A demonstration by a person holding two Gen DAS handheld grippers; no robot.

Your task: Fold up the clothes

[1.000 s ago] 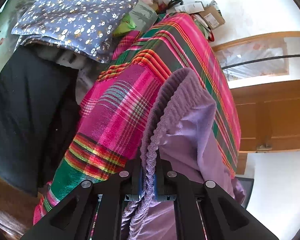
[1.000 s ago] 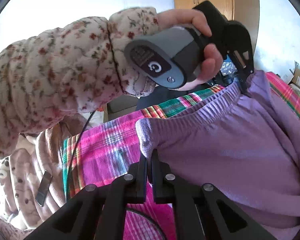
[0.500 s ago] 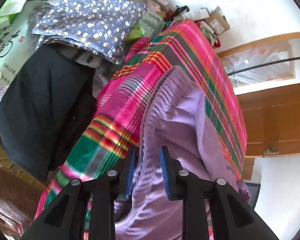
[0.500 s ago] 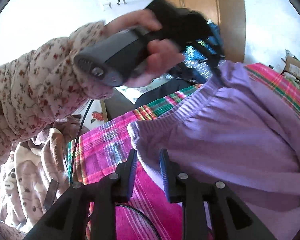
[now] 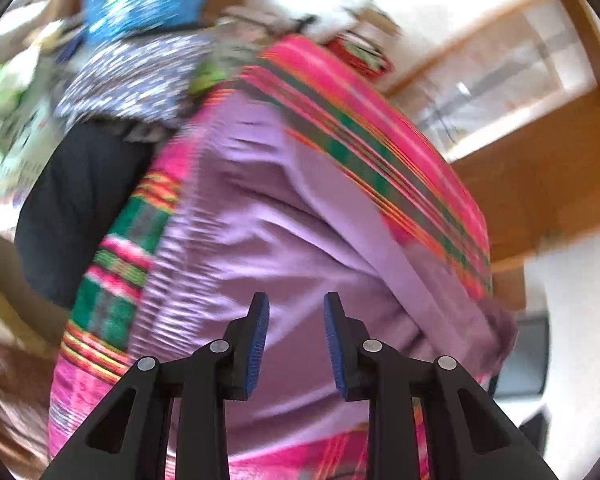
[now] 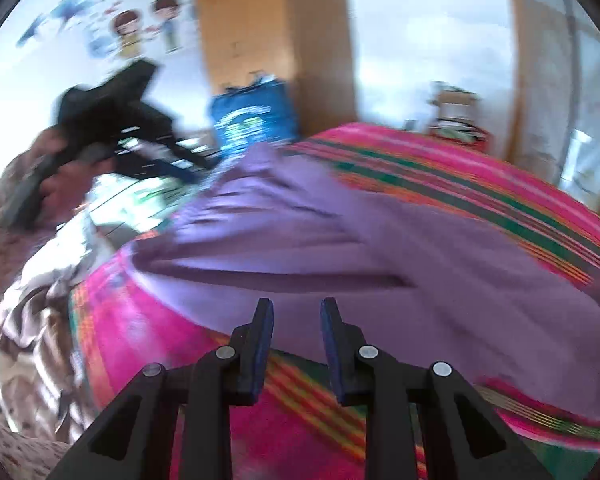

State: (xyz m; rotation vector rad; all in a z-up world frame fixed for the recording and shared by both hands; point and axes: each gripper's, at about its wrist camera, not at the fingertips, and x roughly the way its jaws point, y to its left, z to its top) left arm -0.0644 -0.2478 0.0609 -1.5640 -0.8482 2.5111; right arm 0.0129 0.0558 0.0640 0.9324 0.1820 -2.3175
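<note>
Lilac and soft, the knitted purple garment with a ribbed elastic band (image 5: 284, 216) lies spread on the bright pink, green and orange plaid blanket (image 5: 380, 152) that covers the bed, and we see it again from the right wrist view (image 6: 380, 248) stretching from the near edge of the blanket toward the far left. Our left gripper (image 5: 296, 338) hangs just above the cloth with its blue-padded tongs spread and nothing between them; our right gripper (image 6: 296, 334) hovers over the near hem, its tongs likewise spread and empty. Both views are blurred, so we cannot tell fine creases or whether the garment is a single layer or already doubled over. We judge the fabric light, limp and a little stretchy: it will sag and drape from any pinch point instead of holding a shape, and it will likely cling to the woven blanket more than slide. The ribbed band along the left side (image 5: 172, 264) looks the thickest and firmest part, so we would take hold there, one gripper near each end, or else at two corners of one edge, to keep the fold line straight. Beyond the far left sit a dark blue flowered cloth (image 5: 140, 80) and a black garment (image 5: 76, 200), well clear of the purple one.
</note>
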